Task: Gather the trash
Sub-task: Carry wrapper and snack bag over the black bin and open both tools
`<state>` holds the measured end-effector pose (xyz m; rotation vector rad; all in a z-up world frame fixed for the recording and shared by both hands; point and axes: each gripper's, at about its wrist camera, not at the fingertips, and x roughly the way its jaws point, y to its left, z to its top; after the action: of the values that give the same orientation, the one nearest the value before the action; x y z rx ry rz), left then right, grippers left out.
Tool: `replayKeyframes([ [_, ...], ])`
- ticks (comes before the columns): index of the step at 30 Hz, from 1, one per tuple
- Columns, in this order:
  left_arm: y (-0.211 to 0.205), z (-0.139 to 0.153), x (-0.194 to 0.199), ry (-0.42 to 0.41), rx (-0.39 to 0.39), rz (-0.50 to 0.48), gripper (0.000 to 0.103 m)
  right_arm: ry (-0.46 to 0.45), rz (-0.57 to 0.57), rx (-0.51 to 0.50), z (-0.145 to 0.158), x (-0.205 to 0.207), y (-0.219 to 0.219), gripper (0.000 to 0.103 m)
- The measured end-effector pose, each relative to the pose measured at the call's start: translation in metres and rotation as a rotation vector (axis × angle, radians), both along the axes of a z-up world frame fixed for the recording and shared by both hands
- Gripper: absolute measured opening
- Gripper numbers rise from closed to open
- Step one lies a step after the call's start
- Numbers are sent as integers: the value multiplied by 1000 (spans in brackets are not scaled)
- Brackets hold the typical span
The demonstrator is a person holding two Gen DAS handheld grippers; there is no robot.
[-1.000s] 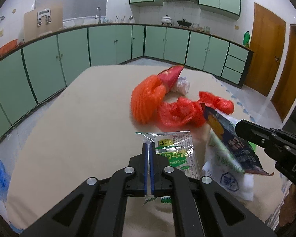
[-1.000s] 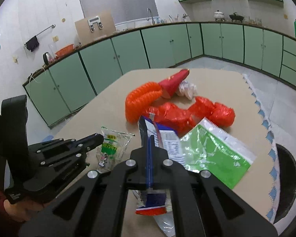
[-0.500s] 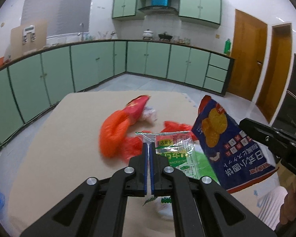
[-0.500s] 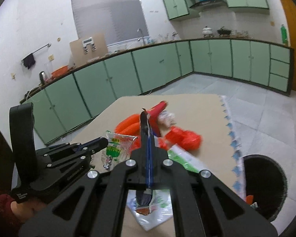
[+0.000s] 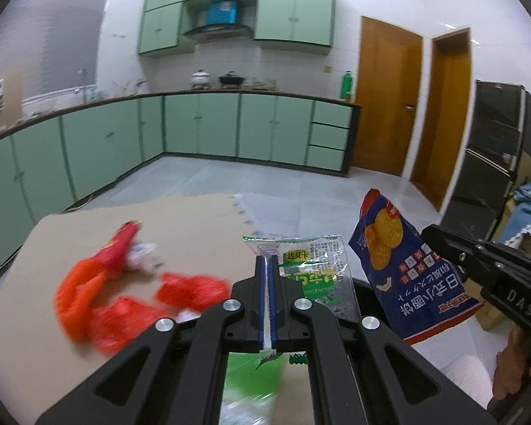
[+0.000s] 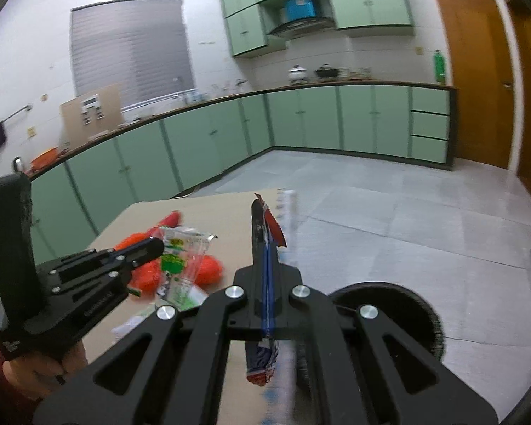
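Note:
My left gripper is shut on a clear green-printed snack wrapper and holds it in the air above the beige mat. My right gripper is shut on a blue snack bag, seen edge-on; the bag's printed face shows in the left wrist view. The left gripper and its wrapper appear at the left of the right wrist view. Both held pieces hang near a round black bin standing on the floor to the right of the mat.
Orange and red plastic bags and a crumpled white piece lie on the mat. A green-and-white wrapper lies under my left gripper. Green cabinets line the walls; grey tiled floor lies beyond the mat.
Both grippers have lifted their wrappers off the mat and swung to the right, toward the black bin. The blue bag went from lying on the mat to hanging in the air.

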<state>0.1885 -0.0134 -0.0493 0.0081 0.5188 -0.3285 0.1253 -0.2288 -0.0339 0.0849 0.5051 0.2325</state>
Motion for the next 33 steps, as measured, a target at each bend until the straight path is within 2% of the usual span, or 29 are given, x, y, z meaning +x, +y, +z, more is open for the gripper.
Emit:
replayKeyframes([
  [7, -70, -11, 27, 12, 1, -106, 2, 30, -120, -7, -22, 10, -71, 0],
  [17, -155, -57, 79, 106, 40, -187, 2, 125, -234, 37, -87, 41, -146, 0],
  [21, -172, -76, 92, 149, 58, -190, 2, 166, -256, 58, -114, 56, -162, 0],
  [25, -189, -90, 105, 176, 77, -199, 3, 189, -271, 69, -125, 70, -169, 0],
  [27, -195, -97, 109, 189, 83, -201, 4, 199, -281, 67, -133, 78, -172, 4],
  [29, -201, -103, 116, 203, 87, -199, 8, 206, -289, 69, -136, 85, -175, 4],
  [33, -205, -110, 124, 221, 92, -194, 11, 227, -311, 71, -148, 93, -186, 4],
])
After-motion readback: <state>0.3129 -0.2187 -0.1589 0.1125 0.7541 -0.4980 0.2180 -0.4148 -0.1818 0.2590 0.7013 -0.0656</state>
